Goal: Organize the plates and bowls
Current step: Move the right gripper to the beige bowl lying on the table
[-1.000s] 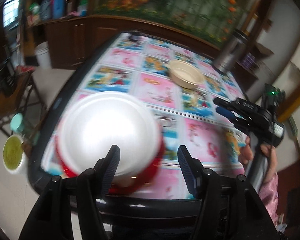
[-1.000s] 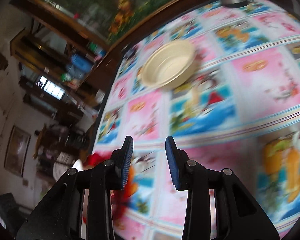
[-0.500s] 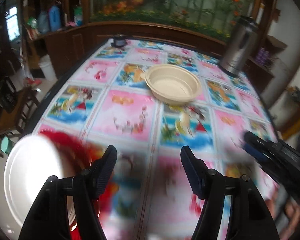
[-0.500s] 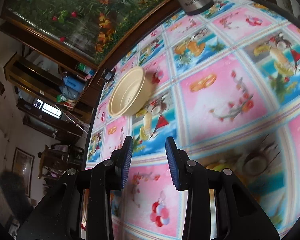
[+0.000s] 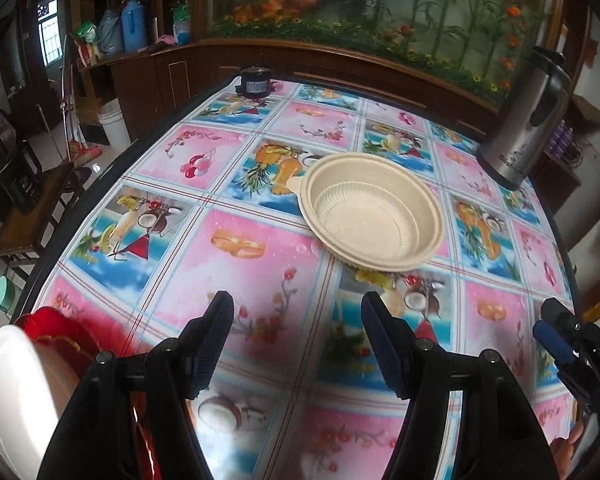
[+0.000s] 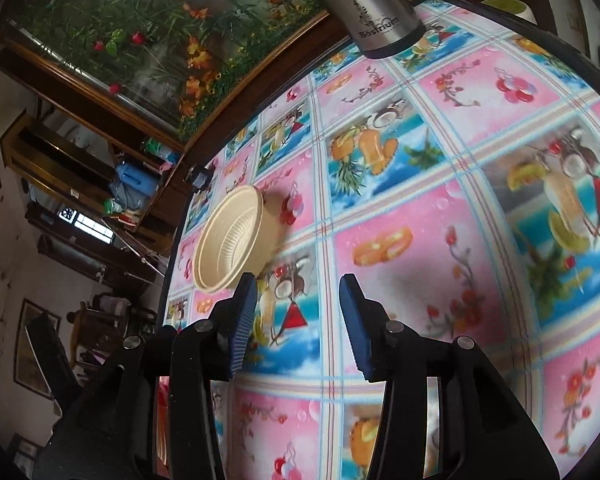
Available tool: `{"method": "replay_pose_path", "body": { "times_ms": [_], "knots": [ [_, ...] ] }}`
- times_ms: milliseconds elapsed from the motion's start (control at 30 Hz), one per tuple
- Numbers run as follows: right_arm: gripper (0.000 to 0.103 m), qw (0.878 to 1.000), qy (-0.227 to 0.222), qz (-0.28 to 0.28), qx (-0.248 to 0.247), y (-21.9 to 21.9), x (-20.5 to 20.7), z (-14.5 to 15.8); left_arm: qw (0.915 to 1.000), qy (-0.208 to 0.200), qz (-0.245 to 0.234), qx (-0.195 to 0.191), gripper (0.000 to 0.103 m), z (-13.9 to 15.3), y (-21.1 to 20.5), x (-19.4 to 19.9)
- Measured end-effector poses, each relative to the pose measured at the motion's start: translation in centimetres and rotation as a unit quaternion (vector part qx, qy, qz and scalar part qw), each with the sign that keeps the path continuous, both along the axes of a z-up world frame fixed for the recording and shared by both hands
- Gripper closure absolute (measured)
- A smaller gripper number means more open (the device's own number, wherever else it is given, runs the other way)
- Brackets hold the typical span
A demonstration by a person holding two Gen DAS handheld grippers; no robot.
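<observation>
**Both grippers free, the beige bowl waiting mid-table**

The left gripper [image 5: 298, 340] has its jaws standing wide apart with nothing between them, only the tablecloth beneath. The right gripper [image 6: 296, 320] is empty too, its ribbed blue pads opening as I watch. Just beyond the left jaws, toward the far middle of the table [image 5: 256, 280], sits the shallow round beige plastic bowl [image 5: 372, 210], thin-walled, ribbed inside, with a small tab on its rim. At the near left edge a glossy white round plate [image 5: 12, 392] lies on a translucent red scalloped dish [image 5: 56, 328].

I judge the bowl is next. Its thin lip looks springy, so take the near rim squarely with one jaw inside and one outside, and close gently. The slick, glossy picture-printed cloth may let it skate. At the far right stands a tall brushed-steel kettle [image 5: 528, 116], well apart.
</observation>
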State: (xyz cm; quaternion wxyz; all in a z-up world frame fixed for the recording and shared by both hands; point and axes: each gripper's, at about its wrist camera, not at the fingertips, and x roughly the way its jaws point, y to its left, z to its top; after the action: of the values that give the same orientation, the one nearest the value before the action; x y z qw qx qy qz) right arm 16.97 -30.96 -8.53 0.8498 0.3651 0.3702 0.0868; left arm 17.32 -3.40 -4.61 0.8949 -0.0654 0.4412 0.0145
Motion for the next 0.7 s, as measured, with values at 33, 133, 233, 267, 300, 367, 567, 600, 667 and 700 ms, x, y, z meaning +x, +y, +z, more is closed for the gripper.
{"method": "replay_pose_path", "body": {
  "times_ms": [33, 133, 233, 267, 300, 367, 567, 600, 667, 700],
  "knots": [
    [0.060, 1.000, 0.001, 0.002, 0.001, 0.1, 0.4, 0.0, 1.0000, 0.001, 0.002, -0.001, 0.037, -0.1, 0.1, 0.3],
    [0.060, 1.000, 0.001, 0.014, 0.004, 0.9, 1.8, 0.2, 1.0000, 0.005, 0.006, -0.004, 0.037, -0.6, 0.3, 1.0],
    [0.060, 1.000, -0.001, 0.023, 0.002, 2.0, 3.1, 0.5, 0.9999, 0.009, 0.010, -0.010, 0.037, -1.0, 0.6, 1.5],
    [0.060, 1.000, -0.001, 0.027, 0.001, 2.5, 3.6, 0.6, 0.9998, 0.011, 0.011, -0.013, 0.037, -1.1, 0.7, 1.7],
    [0.060, 1.000, -0.002, 0.029, 0.002, 2.8, 4.0, 0.6, 0.9997, 0.012, 0.013, -0.016, 0.037, -1.2, 0.7, 1.9],
    [0.060, 0.999, -0.003, 0.032, 0.005, 3.3, 4.6, 0.5, 0.9994, 0.011, 0.020, -0.026, 0.037, -1.4, 1.0, 2.3],
    [0.060, 1.000, 0.000, 0.026, 0.009, 3.9, 6.0, 0.0, 0.9969, 0.008, 0.056, -0.056, 0.037, -1.4, 2.2, 4.3],
    [0.060, 1.000, 0.002, 0.024, 0.007, 4.0, 6.3, 0.1, 0.9961, 0.008, 0.063, -0.060, 0.037, -1.3, 2.6, 4.7],
    [0.060, 1.000, 0.004, 0.016, 0.003, 3.9, 7.3, 0.5, 0.9940, 0.008, 0.084, -0.069, 0.037, -0.8, 3.6, 5.9],
    [0.060, 1.000, 0.008, 0.012, 0.000, 3.9, 8.0, 0.9, 0.9929, 0.007, 0.095, -0.071, 0.037, -0.5, 4.0, 6.4]
  ]
}}
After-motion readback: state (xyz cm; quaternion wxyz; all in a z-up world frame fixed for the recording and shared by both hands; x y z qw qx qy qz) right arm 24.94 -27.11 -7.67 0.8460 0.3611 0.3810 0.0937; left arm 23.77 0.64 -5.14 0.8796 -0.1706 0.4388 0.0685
